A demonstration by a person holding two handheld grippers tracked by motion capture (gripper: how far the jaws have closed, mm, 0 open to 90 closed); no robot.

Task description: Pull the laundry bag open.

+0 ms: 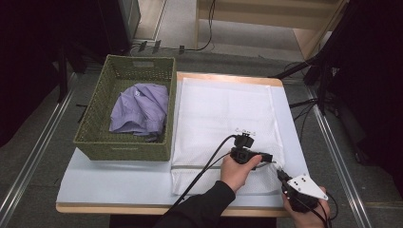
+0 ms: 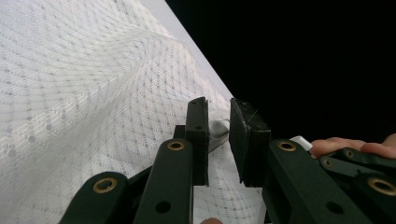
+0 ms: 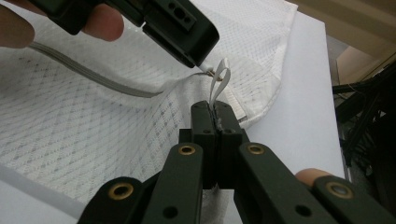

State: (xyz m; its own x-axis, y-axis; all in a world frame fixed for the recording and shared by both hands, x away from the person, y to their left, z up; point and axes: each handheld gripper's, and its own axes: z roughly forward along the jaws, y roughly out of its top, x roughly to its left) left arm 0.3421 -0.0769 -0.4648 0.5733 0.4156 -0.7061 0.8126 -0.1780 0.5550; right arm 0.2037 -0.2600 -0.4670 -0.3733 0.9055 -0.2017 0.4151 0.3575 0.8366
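Observation:
A white mesh laundry bag (image 1: 223, 118) lies flat on the table, its grey zip line (image 3: 93, 77) running across near the front edge. At the bag's front right corner my right gripper (image 3: 215, 109) is shut on the white ribbon pull loop (image 3: 217, 81) of the zip. Just beyond it, my left gripper (image 3: 203, 65) comes in from above, its tip at the zip's end. In the left gripper view a small white piece of the zip end (image 2: 218, 127) spans the narrow gap between the jaws of the left gripper (image 2: 218, 116), and the mesh rises slightly there.
A green woven basket (image 1: 124, 147) stands at the table's left with a purple garment (image 1: 140, 109) inside. Pale table surface (image 1: 119, 180) shows in front of the basket. The table's right edge (image 1: 297, 142) runs close beside both grippers, with cables and stands beyond it.

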